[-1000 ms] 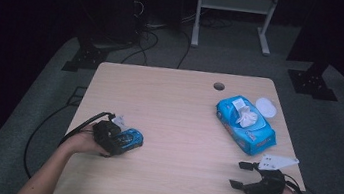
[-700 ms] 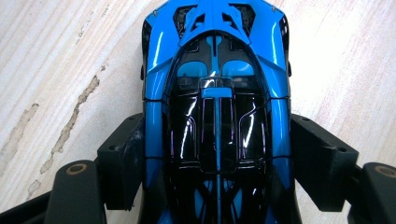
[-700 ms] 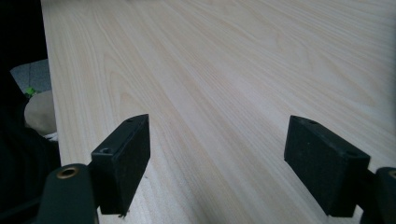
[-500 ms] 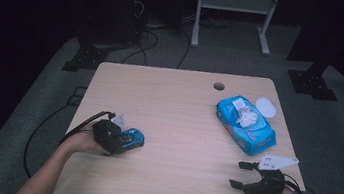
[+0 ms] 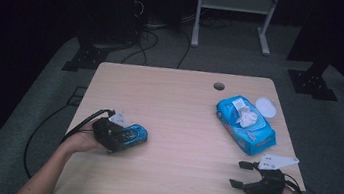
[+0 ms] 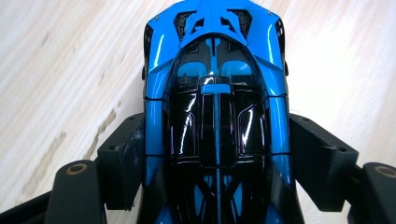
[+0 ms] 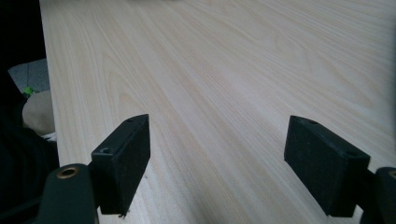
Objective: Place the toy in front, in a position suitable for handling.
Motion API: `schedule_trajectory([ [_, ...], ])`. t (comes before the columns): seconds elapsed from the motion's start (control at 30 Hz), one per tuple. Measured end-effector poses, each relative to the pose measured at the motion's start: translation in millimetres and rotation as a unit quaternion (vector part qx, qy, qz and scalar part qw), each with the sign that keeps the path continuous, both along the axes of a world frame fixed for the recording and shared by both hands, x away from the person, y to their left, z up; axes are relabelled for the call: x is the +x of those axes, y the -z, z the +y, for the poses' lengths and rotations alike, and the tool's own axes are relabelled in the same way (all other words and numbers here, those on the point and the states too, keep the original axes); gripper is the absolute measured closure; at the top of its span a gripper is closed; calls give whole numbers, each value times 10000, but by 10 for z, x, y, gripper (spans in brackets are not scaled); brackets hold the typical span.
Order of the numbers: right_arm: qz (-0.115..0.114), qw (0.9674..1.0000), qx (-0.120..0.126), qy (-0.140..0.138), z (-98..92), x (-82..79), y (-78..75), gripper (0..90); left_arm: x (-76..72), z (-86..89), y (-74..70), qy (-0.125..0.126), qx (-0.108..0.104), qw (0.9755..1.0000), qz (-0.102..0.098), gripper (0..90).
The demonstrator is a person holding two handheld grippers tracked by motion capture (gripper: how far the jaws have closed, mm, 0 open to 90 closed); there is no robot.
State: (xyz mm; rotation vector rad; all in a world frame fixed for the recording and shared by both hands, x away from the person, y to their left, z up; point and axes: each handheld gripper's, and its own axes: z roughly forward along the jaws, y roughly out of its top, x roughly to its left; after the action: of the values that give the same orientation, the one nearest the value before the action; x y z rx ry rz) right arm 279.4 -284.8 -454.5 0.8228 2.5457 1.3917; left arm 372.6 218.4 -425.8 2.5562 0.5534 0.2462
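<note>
A shiny blue and black toy car [image 5: 130,136] lies on the wooden table [image 5: 178,108] near its left front. My left gripper [image 5: 124,138] is shut on the toy car [image 6: 215,116], whose sides sit pressed between the two black pads [image 6: 122,158]. At the right front of the table my right gripper [image 5: 241,174] rests low with its jaws wide apart. In the right gripper view nothing lies between its pads [image 7: 123,161], just bare wood.
A blue pack of wet wipes [image 5: 245,124] with a white tissue sticking out lies at the back right. A round white lid [image 5: 265,108] sits beside it. A small hole [image 5: 219,86] marks the far edge. Cables and stand legs are on the floor beyond.
</note>
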Motion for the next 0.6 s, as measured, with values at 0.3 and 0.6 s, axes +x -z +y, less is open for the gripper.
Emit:
schedule_trajectory([
  [0.3, -5, 10000, 12, -5, -3, 6, -1, 221, -75, -485, -185, 577, -187, 9978, -272, 262],
  [0.6, -48, 10000, 36, 3, -18, 12, -19, 220, -114, -978, -131, 1069, -202, 9936, -317, 262],
])
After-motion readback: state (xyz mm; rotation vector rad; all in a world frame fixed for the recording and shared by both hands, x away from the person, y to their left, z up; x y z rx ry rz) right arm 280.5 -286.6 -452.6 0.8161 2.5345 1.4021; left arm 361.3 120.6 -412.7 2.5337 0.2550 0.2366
